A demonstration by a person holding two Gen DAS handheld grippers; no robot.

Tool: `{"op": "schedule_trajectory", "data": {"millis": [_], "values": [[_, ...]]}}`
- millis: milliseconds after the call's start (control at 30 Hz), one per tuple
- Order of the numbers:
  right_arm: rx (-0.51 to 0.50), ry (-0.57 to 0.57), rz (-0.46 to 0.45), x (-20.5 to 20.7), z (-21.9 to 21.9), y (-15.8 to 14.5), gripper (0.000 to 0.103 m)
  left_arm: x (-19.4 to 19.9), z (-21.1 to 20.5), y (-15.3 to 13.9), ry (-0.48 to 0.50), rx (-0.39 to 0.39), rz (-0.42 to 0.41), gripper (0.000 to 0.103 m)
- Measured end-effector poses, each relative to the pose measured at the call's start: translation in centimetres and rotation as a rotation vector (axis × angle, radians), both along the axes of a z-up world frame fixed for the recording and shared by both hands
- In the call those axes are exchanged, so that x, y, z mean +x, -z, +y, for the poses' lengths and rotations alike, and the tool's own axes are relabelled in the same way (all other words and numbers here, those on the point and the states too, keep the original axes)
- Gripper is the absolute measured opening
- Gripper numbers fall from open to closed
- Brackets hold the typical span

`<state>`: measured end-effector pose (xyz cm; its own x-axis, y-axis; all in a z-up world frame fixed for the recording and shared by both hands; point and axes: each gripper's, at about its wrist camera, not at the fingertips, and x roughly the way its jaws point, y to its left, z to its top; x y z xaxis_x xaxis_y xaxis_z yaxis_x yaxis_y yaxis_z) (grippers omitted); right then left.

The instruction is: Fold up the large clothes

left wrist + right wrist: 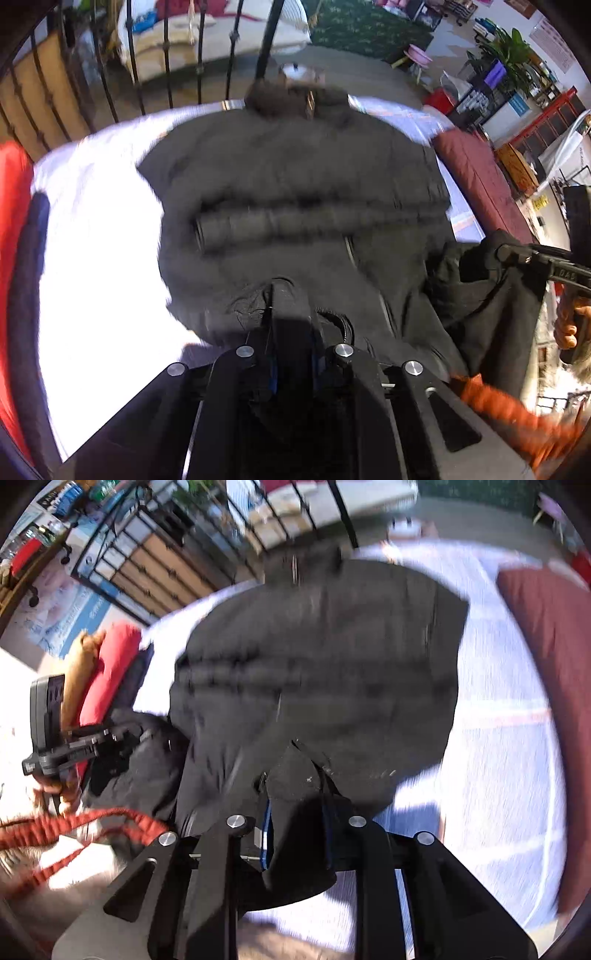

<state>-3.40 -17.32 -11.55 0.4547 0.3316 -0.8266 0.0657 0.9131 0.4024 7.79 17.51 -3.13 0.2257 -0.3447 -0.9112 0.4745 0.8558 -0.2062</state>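
A large black padded jacket (295, 192) lies spread on a white bed sheet (96, 229), its fur-trimmed collar at the far end. It also fills the right wrist view (325, 657). My left gripper (291, 332) is shut on the jacket's near hem, lifted off the sheet. My right gripper (295, 805) is shut on another part of the near hem, with cloth bunched between its fingers. The right gripper shows in the left wrist view (517, 254) at the right edge. The left gripper shows in the right wrist view (110, 738) at the left. Both views are motion-blurred.
A dark red pillow (480, 177) lies along the bed's right side, and red and navy cushions (18, 258) lie on the left. A black metal bed frame (166, 59) stands at the far end. Shelves and plants (509, 55) stand beyond on the right.
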Motion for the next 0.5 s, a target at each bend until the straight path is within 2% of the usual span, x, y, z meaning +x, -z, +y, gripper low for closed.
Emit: {"op": "schedule_trajectory", "data": {"millis": [100,233,367,433,500], "values": [[-0.056,0.043,-0.072,3.5,-1.5,-1.9,0.016,4.0,-0.1,-1.1,-0.054,0.019,-0.074,0.01],[-0.086,0.114,-0.122,8.2,-4.3,-3.8,0.012,9.1,1.2,-1.8,-0.159,0.023,-0.083,0.01],[-0.079,0.209,-0.129,12.4,-7.9,-4.6,0.01,14.9,1.6,-1.5,-0.256,-0.01,-0.04,0.01],[-0.082,0.281,-0.117,14.9,-10.4,-4.8,0.01,17.4,0.7,-0.6,-0.293,0.01,-0.003,0.01],[-0.085,0.342,-0.083,17.2,-12.2,-4.3,0.009,19.8,-0.2,1.0,-0.349,0.034,0.068,0.012]]}}
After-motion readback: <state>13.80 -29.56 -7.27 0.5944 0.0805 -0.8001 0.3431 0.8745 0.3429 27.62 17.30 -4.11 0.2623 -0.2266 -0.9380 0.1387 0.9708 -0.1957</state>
